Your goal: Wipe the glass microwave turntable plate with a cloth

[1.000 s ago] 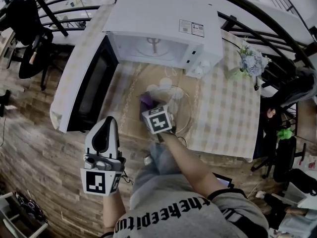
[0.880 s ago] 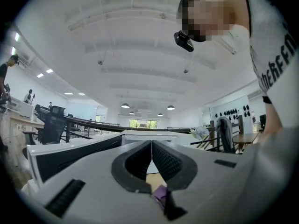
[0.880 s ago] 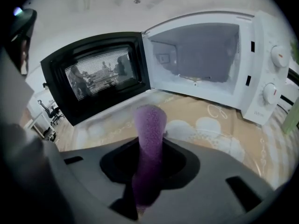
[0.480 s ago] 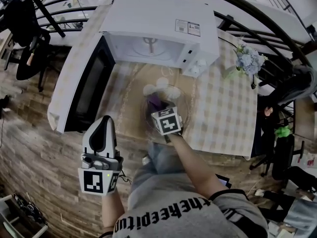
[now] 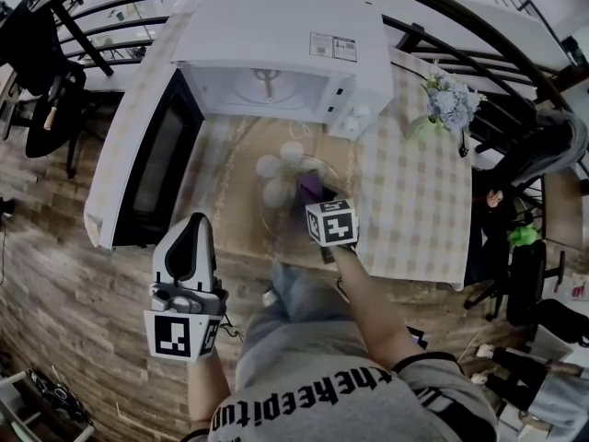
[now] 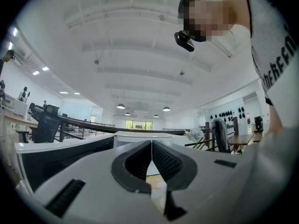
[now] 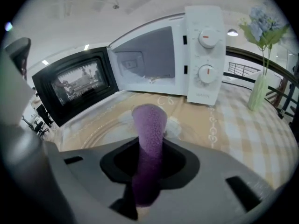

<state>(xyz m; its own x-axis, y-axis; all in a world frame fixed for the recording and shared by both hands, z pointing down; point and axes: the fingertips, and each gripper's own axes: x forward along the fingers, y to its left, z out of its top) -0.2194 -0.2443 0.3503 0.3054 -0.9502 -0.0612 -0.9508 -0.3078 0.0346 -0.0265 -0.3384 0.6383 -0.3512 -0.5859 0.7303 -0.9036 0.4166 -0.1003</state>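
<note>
The glass turntable plate [image 5: 276, 212] lies flat on the table in front of the open microwave [image 5: 285, 53]; it is clear, with pale blotches near its middle. My right gripper [image 5: 314, 196] reaches over the plate's right part, shut on a rolled purple cloth [image 5: 310, 188]. In the right gripper view the cloth [image 7: 149, 129] sticks out between the jaws above the plate [image 7: 98, 132]. Whether the cloth touches the glass cannot be told. My left gripper [image 5: 190, 239] is shut and holds nothing, off the table's near edge, left of the plate. Its pads [image 6: 161, 158] meet.
The microwave door [image 5: 147, 168] stands open to the left. A vase of flowers [image 5: 446, 109] stands on the checked tablecloth [image 5: 414, 201] to the right, also in the right gripper view [image 7: 261, 78]. Chairs and railings surround the table.
My right gripper has carried the purple cloth across the plate from left of centre to the right. The left gripper has stayed where it was.
</note>
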